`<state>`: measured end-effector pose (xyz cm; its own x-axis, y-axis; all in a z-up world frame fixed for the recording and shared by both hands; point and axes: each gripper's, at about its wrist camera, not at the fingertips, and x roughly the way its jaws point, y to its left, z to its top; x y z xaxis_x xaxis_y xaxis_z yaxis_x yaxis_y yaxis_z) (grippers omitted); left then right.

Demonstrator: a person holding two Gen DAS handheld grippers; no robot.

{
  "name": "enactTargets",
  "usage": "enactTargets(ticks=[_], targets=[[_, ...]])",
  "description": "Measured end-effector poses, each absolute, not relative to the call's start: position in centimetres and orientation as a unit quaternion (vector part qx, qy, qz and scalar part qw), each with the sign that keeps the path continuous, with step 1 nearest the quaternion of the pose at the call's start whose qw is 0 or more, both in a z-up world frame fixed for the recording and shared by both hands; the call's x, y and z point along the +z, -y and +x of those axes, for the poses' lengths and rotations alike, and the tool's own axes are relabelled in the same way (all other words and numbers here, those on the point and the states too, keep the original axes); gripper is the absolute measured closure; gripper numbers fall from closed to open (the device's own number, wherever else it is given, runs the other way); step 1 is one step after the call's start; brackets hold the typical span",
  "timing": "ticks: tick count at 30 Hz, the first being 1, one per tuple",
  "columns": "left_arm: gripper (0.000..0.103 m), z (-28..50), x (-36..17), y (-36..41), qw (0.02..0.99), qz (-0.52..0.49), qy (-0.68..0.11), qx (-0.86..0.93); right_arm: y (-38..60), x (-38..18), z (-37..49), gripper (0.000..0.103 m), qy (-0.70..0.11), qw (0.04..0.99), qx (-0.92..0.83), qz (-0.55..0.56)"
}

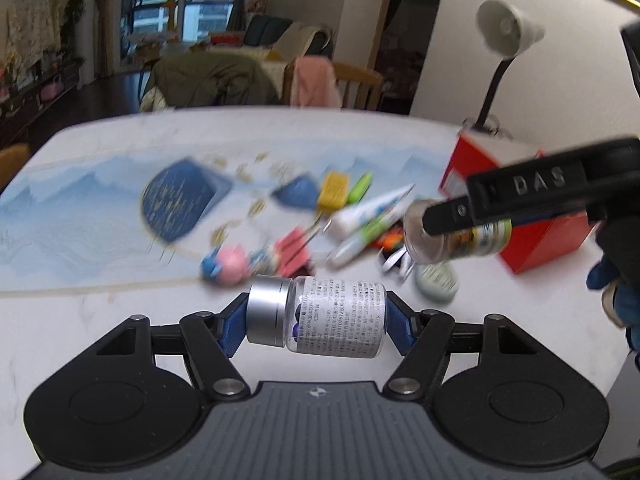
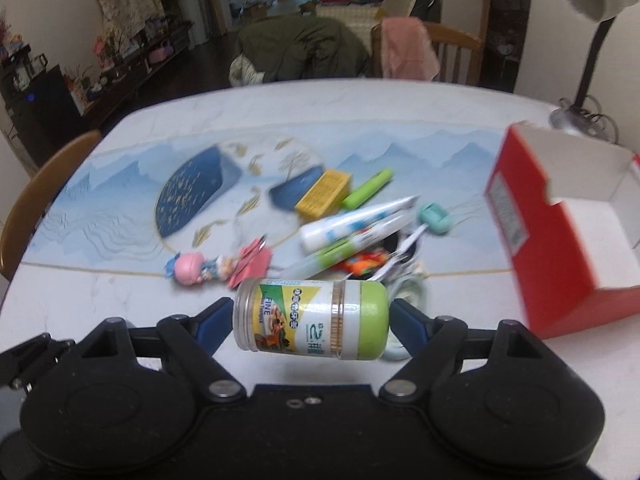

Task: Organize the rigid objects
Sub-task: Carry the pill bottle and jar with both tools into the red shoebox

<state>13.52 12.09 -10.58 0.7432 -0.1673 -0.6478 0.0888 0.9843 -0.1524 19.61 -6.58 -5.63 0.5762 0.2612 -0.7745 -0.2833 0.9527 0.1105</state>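
Left gripper (image 1: 316,314) clamps vial (image 1: 316,314), right gripper (image 2: 312,318) toothpick jar (image 2: 312,318) (clutter blurred)

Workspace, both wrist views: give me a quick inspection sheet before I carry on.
Surface: white table with a blue mountain-print mat.
Job's things: silver-capped clear bottle lying sideways in the left gripper; green-capped toothpick jar sideways in the right gripper; open red box at the right, inside looks empty where visible.
Clutter: yellow box, green marker, white tube, teal case, pink-hatted figurine, red clips, all loose mid-table.
Grippers: both shut on their loads, held above the table.
Cables: coiled cord at the desk lamp base.
Surroundings: chair with pink cloth, living room behind.
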Motion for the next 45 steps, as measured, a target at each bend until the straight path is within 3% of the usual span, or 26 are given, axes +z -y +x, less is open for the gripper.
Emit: enactTargets(ticks=[20, 45], targets=[[0.034, 23.2, -2.5, 2.8, 0.952, -0.014, -0.285, -0.112, 24.2, -0.5, 23.3, 0.019, -0.359, 0.927, 0.104, 0.01], [0.034, 37.2, -7.8, 21.2, 0.912, 0.061, -0.371, -0.165, 37.4, -6.7, 30.7, 0.019, -0.415, 0.906, 0.077, -0.03]])
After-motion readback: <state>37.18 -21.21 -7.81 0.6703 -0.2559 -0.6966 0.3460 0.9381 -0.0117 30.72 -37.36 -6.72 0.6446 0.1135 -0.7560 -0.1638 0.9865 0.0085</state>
